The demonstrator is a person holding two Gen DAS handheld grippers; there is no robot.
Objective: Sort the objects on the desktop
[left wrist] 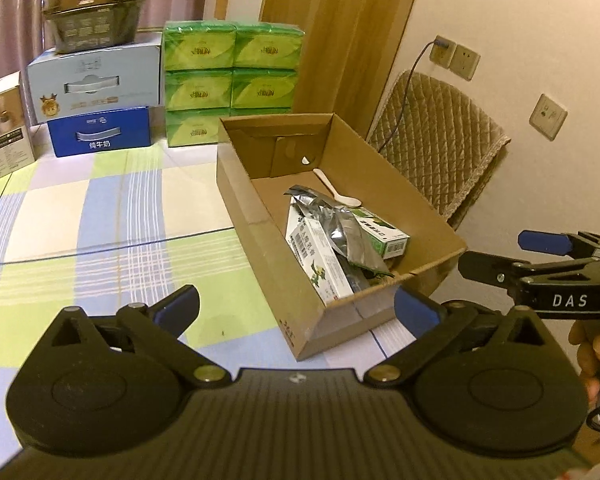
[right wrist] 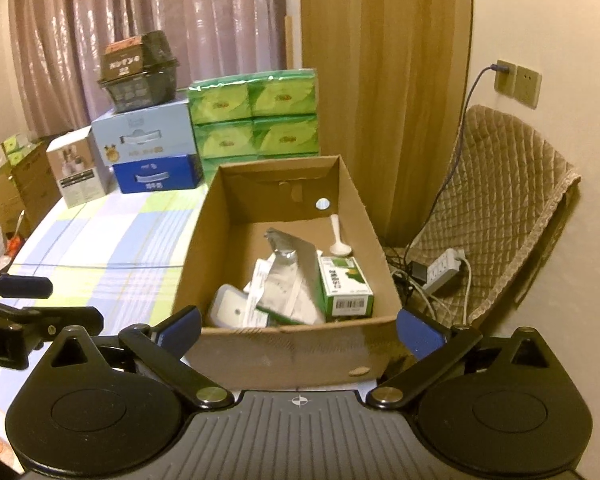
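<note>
An open cardboard box (left wrist: 244, 184) (right wrist: 288, 352) stands on the checked tablecloth at the table's right end. Inside lie a white-green carton (left wrist: 320, 260), a green-white small box (left wrist: 388, 236) (right wrist: 346, 288), a silver foil pouch (left wrist: 340, 220) (right wrist: 296, 264), a white plastic spoon (left wrist: 336, 190) (right wrist: 337, 236) and a white flat item (right wrist: 230, 310). My left gripper (left wrist: 296, 312) is open and empty, near the box's front left corner. My right gripper (right wrist: 298, 326) is open and empty, right in front of the box's near wall; it also shows at the right edge of the left wrist view (left wrist: 496, 256).
At the table's far end stand stacked green tissue packs (left wrist: 230, 80) (right wrist: 256, 116), a pale blue carton (left wrist: 94, 80) on a dark blue milk carton (left wrist: 100, 132), a black container (left wrist: 94, 8) on top, and a white box (left wrist: 4, 128). A quilted chair (right wrist: 496, 208) with a power strip (right wrist: 444, 270) is to the right.
</note>
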